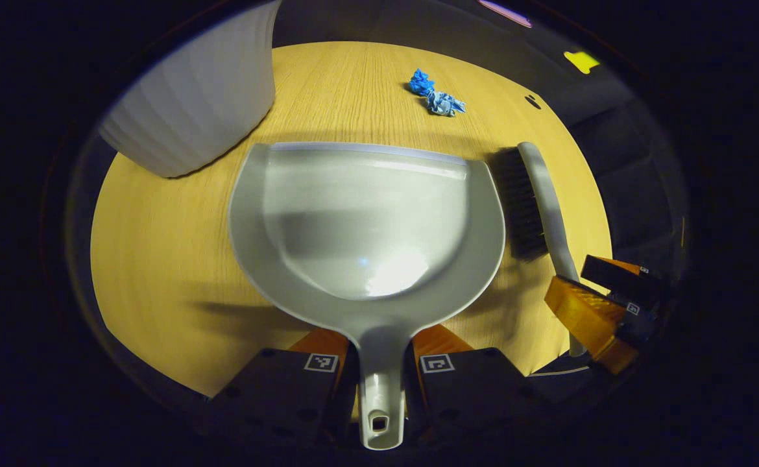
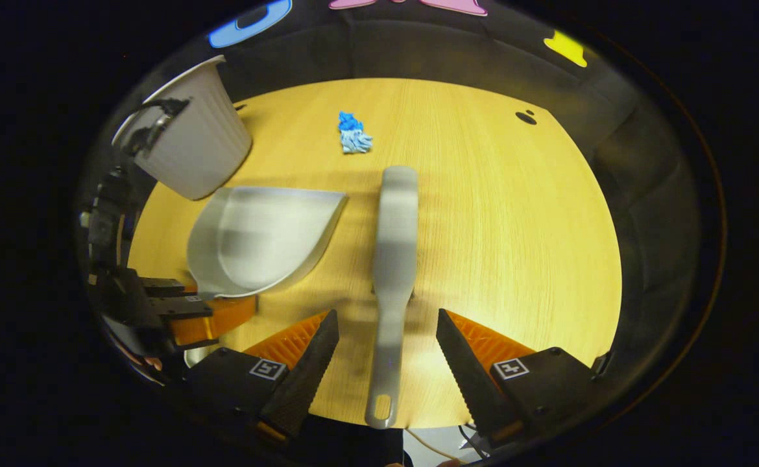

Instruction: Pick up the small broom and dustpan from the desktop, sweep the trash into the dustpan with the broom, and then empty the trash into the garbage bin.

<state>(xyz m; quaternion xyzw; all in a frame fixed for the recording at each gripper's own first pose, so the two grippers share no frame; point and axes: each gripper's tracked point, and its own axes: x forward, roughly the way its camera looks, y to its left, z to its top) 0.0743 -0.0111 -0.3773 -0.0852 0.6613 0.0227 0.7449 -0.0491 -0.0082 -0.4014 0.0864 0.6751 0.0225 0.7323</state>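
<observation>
Left gripper (image 1: 379, 370) pinches the light, stiff grey plastic dustpan's (image 1: 366, 220) narrow handle; right gripper (image 2: 386, 353) gapes around the slim grey brush's (image 2: 394, 246) smooth handle, likely the best hold, crumpled blue trash (image 2: 353, 139) beyond.

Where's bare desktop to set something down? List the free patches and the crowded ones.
Free: the wide stretch of desktop right of the broom, and the strip between dustpan and blue trash. Crowded: the left side, where the bin, dustpan and left gripper sit together.
</observation>
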